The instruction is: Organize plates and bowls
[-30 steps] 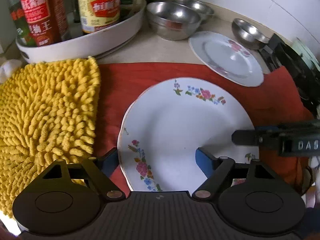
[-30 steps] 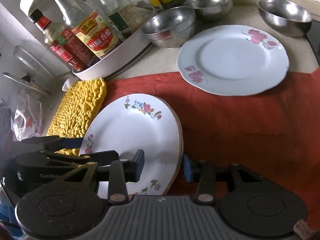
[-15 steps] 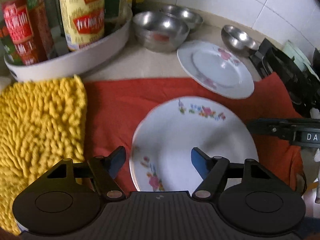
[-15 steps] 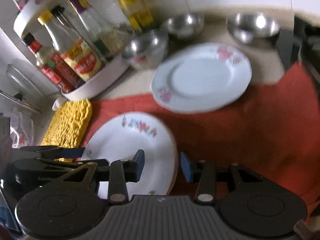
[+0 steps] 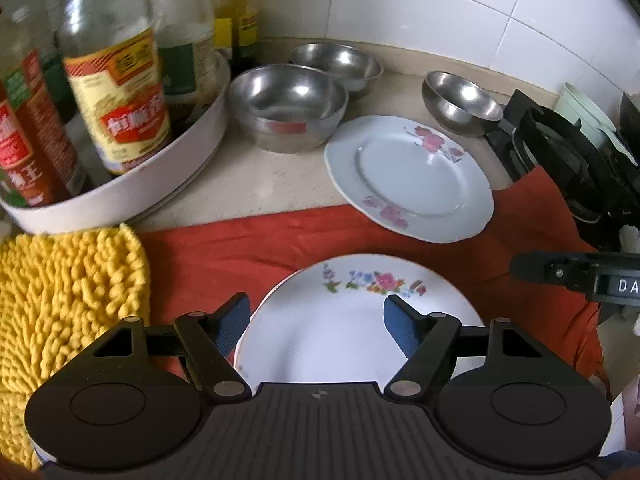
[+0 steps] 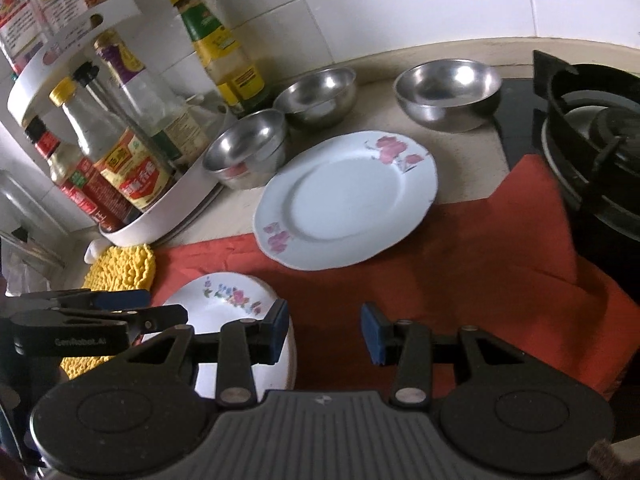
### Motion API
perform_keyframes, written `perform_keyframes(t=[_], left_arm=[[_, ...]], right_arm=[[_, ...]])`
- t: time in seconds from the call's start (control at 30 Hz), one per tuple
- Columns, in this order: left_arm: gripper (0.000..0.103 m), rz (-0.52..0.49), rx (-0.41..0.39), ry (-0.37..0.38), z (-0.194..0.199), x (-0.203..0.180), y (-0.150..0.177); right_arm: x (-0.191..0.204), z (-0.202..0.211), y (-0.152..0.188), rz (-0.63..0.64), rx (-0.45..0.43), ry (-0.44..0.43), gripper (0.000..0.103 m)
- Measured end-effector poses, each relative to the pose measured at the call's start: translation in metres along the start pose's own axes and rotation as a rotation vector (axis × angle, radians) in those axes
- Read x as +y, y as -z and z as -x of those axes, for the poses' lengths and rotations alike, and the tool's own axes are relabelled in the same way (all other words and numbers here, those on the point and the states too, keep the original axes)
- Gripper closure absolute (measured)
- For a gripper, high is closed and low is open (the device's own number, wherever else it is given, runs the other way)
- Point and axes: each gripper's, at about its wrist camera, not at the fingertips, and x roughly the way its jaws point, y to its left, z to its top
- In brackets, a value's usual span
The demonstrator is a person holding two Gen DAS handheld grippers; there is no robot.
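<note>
With the plate stack [image 5: 352, 344] low in frame and both grippers, left [image 5: 316, 330] and right [image 6: 324, 330], apart and empty, the pink plate [image 6: 344, 200] at centre seems next, needing a rim pinch.

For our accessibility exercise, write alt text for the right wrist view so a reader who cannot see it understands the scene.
The open right gripper hovers over a red cloth, empty, beside a multicoloured-flowered plate at lower left. Farther back, a pink-flowered plate lies partly on the cloth, with three steel bowls on the counter behind it, sauce bottles in a white rack left, and a stove burner right.
</note>
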Motion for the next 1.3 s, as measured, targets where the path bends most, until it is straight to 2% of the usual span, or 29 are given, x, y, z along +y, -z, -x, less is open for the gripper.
perform_keyframes(t=[0.53,1.3], left_arm=[[0.021,-0.056,-0.003,-0.007,-0.016,-0.019,-0.023],[0.019,-0.103,0.081,0.000,-0.074,-0.030,-0.068]], right_arm=[[-0.020,0.000,-0.027,-0.014,-0.063,0.027,0.065],[-0.058,-0.047,-0.074,-0.047,-0.025,0.065,0.061]])
